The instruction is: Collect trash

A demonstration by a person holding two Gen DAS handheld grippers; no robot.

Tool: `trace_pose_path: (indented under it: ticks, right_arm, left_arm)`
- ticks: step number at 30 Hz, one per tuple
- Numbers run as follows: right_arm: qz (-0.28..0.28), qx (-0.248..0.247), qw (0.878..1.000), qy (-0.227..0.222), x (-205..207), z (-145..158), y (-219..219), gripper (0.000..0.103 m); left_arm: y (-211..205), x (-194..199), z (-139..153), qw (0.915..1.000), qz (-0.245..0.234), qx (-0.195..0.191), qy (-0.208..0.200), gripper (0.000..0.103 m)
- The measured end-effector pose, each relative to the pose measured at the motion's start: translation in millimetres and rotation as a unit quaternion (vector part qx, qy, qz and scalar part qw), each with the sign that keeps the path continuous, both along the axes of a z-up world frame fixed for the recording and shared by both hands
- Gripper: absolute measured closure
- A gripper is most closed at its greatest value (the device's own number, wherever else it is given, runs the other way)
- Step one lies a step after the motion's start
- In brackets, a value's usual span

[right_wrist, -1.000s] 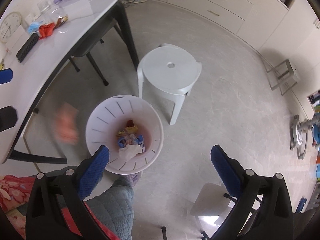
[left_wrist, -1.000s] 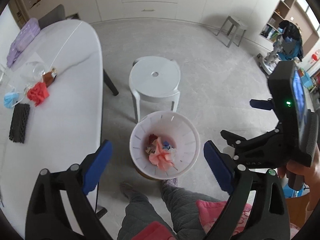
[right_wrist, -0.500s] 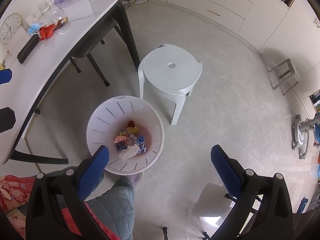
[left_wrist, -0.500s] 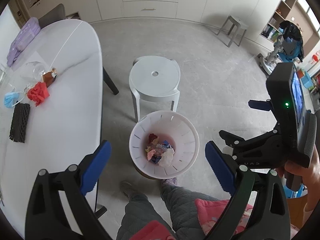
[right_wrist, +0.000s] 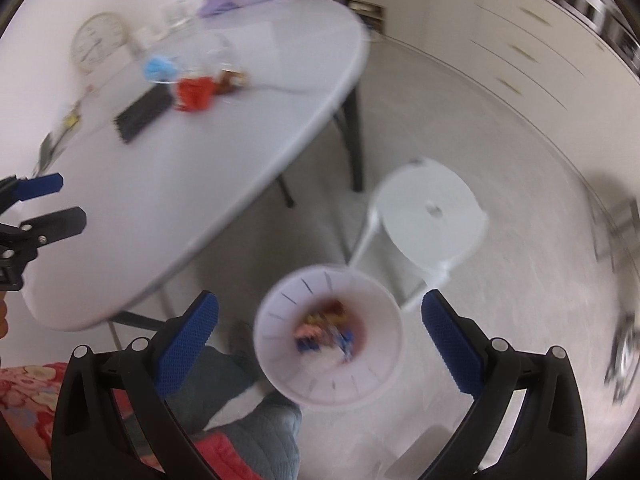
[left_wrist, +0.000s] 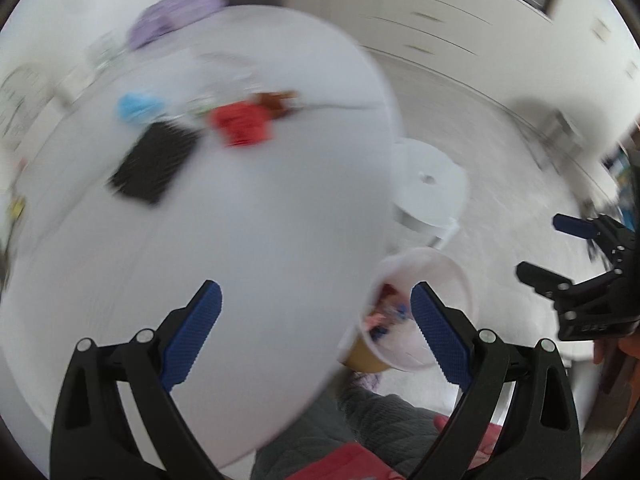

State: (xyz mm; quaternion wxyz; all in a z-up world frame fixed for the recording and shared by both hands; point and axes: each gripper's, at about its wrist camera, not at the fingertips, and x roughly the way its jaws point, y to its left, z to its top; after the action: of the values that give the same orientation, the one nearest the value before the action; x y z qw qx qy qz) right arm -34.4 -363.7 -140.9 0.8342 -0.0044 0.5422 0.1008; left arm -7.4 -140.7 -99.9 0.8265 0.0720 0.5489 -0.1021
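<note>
Left wrist: left hand-held gripper (left_wrist: 316, 316) seemingly above table (left_wrist: 260, 220), spread.

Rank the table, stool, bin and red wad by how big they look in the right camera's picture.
1. Table
2. Bin and stool: look about alike; the bin sits nearer the camera, so unsure.
3. Red wad

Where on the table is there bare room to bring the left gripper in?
The near half of the table, in front of the black pad, is bare. It is crowded farther back: red wad, blue mask, clear glassware.
</note>
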Motion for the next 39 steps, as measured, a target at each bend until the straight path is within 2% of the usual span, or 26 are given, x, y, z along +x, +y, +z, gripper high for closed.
trace_pose_path:
  ticks: [6,11,15,20,25,28,31,35,39]
  right_arm:
    - [0.058,0.026,0.998,-0.019,63,10,75,0.002]
    - [0.057,0.054,0.997,-0.016,128,10,136,0.002]
    - [0.022,0.033,0.999,-0.005,177,-2,172,0.002]
    - [-0.067,0.026,0.997,0.027,217,-26,191,0.002]
    - [-0.138,0.037,0.988,0.052,231,-43,197,0.002]
    - [-0.163,0.036,0.985,0.051,234,-45,202,0.002]
    - [-0.176,0.031,0.982,0.058,241,-49,207,0.002]
    - [-0.192,0.001,0.979,0.063,244,-53,208,0.002]
    - [-0.193,0.000,0.979,0.063,243,-55,206,0.002]
  left_arm:
    - [80,21,-7,0.9965,0.082,0.012,-0.006,0.012]
    - [134,55,-15,0.9947,0.101,0.016,-0.011,0.012]
    - [157,94,-26,0.9975,0.068,0.014,-0.011,0.012]
    - [168,154,-50,0.9993,-0.026,0.025,-0.005,0.012]
    - [170,203,-68,0.9960,-0.088,0.011,0.012,0.012]
    - [167,227,-76,0.9932,-0.111,-0.016,0.030,0.012]
    - [162,238,-84,0.9907,-0.124,-0.041,0.041,0.012]
    - [152,237,-92,0.9893,-0.135,-0.044,0.035,0.012]
    - [147,232,-97,0.9897,-0.138,-0.033,0.019,0.012]
